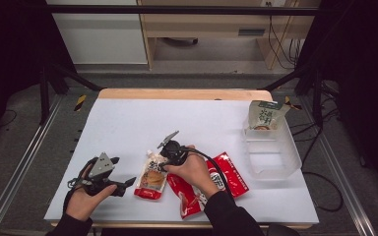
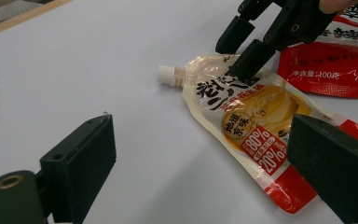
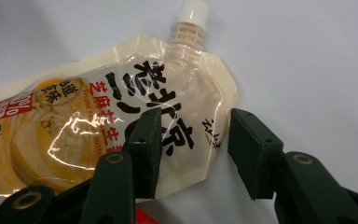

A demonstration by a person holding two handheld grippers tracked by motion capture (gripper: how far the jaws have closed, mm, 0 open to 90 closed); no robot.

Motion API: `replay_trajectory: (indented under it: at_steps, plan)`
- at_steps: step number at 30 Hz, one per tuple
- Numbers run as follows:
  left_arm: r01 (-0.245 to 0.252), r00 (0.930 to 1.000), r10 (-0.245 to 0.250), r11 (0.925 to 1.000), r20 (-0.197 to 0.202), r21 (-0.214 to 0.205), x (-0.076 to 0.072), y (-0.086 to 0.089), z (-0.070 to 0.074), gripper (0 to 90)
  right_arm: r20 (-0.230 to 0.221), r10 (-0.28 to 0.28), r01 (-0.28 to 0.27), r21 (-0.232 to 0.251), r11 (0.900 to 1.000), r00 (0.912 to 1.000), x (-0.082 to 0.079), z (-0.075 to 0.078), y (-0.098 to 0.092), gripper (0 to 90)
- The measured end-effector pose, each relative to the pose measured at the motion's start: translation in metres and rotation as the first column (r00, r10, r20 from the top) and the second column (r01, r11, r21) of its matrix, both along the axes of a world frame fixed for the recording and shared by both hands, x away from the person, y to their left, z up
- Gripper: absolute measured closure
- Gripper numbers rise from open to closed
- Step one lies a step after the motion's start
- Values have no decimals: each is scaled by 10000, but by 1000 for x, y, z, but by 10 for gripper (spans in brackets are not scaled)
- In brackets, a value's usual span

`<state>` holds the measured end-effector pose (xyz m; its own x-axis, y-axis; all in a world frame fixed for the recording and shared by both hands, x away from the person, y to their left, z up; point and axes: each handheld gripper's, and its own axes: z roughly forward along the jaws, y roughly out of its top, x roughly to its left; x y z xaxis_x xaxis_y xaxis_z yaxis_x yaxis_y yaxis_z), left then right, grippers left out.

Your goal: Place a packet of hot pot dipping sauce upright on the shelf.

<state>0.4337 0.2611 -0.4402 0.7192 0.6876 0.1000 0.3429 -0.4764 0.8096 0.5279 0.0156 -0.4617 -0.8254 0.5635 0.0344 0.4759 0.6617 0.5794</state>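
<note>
The right tool (image 3: 193, 140) has its jaws partly open, and they sit on either side of one edge of the sauce pouch (image 3: 121, 116). They do not squeeze it yet. The pouch lies flat on the white tabletop (image 1: 128, 123), just beside the red bag (image 1: 226, 179).

The pouch looks soft and squishy, with a shiny, slippery skin. It is likely light and floppy, so it may sag when lifted. The best place to grab looks like the flat top corner near the hard white cap (image 3: 191, 14), where it is stiffer.

The left tool (image 2: 200, 163) is wide open, holds nothing, and waits near the bottom of the pouch.

Farther off, a clear bin (image 1: 275, 157) holds a green and white bag (image 1: 266, 115). Nothing blocks the way there.
</note>
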Motion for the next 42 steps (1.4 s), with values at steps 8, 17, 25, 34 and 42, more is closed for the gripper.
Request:
replay_trajectory:
  at_steps: [8, 17, 25, 34, 42]
  plan:
    - [32, 10000, -32, 10000, -2, 18, 0, 0, 0, 83, 304, 199, -189, -305, 9994, 9993, -6, 2, 2, 744]
    - [47, 10000, -47, 10000, -39, 41, 1, 0, 0, 83, 466, 340, -331, -201, 9993, 9983, -10, 3, 5, 876]
    - [-103, 9995, 109, 9998, 301, -187, -2, 4, 6, 91, 1395, 709, -724, 61, 9974, 9877, -18, 31, 5, 888]
    - [-65, 9967, 102, 9989, 806, -464, -5, 2, 25, 128, 3194, 1392, -1540, 214, 9878, 9373, -42, 85, -1, 892]
    - [299, 9925, -265, 9992, 1192, -270, -1, -8, 45, 172, 3816, 2211, -2536, 366, 9666, 8975, -60, 100, -3, 893]
